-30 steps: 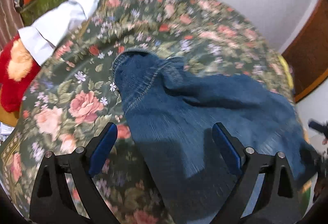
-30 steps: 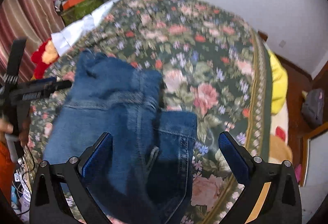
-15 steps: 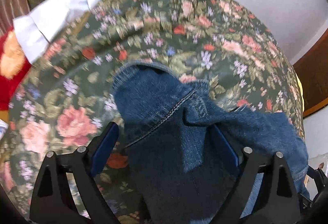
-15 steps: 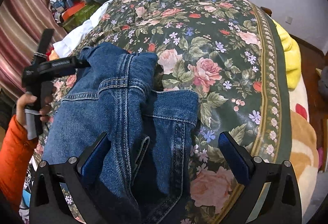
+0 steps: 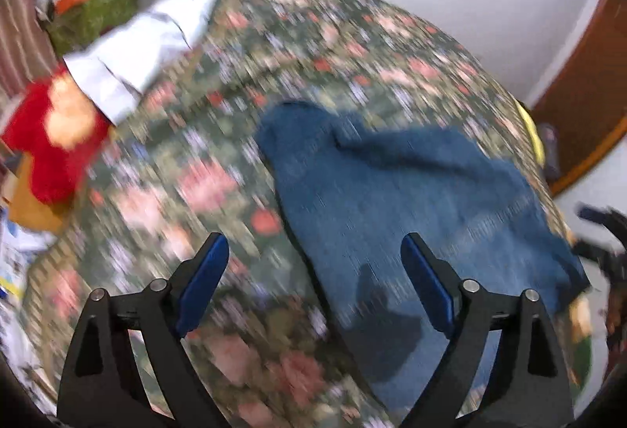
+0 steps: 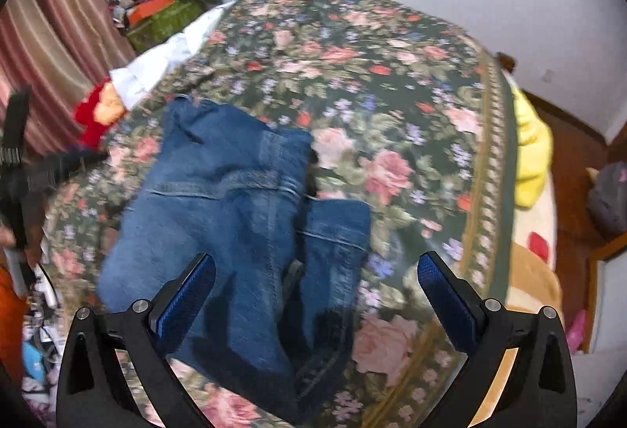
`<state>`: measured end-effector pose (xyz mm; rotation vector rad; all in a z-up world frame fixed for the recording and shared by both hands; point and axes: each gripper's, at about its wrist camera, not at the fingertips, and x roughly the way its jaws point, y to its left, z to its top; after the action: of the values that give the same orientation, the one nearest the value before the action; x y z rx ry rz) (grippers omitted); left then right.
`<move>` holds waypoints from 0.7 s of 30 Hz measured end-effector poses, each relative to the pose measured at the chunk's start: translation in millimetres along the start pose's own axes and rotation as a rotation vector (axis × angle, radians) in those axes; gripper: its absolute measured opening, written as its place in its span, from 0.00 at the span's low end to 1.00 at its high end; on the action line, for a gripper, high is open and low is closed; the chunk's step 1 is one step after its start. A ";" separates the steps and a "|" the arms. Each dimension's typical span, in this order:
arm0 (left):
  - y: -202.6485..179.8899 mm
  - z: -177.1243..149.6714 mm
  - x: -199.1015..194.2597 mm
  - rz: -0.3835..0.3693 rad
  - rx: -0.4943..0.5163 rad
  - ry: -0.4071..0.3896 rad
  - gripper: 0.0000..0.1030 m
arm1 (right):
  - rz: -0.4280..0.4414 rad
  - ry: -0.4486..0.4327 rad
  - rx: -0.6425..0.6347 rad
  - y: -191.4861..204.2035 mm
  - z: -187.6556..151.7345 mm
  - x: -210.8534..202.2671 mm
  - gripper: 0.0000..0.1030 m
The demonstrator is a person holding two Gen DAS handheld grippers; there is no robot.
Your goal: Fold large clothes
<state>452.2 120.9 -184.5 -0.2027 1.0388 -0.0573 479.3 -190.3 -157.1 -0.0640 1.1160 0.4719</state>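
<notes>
Folded jeans [image 6: 235,216] on floral bedspread [image 6: 392,83]; both jaws apparently empty.

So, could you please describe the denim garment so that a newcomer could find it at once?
Start at the bed's floral bedspread. The denim garment lies folded on its near left part, the only plain blue thing on that flowered cloth, unlike the white cloth at the edge.

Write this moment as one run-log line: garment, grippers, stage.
garment: folded denim jeans on floral bedspread | left gripper: open, empty | right gripper: open, empty | stage: jeans lying free
</notes>
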 end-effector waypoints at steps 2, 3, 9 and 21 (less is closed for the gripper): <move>-1.7 -14.5 8.6 -0.063 -0.035 0.059 0.89 | 0.048 0.094 -0.009 -2.4 6.2 18.4 1.00; -2.2 -22.0 15.3 -0.097 -0.057 0.097 0.89 | 0.045 0.134 -0.003 -5.3 7.6 29.3 1.00; 14.9 -48.7 44.1 -0.261 -0.263 0.177 0.96 | 0.253 0.311 0.204 -43.3 1.4 75.8 1.00; 20.4 -38.1 94.5 -0.456 -0.413 0.220 1.00 | 0.358 0.301 0.194 -21.8 18.9 112.5 1.00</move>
<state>466.5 122.1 -287.4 -0.8226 1.1997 -0.2832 543.6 -167.2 -251.1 0.2460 1.4735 0.6852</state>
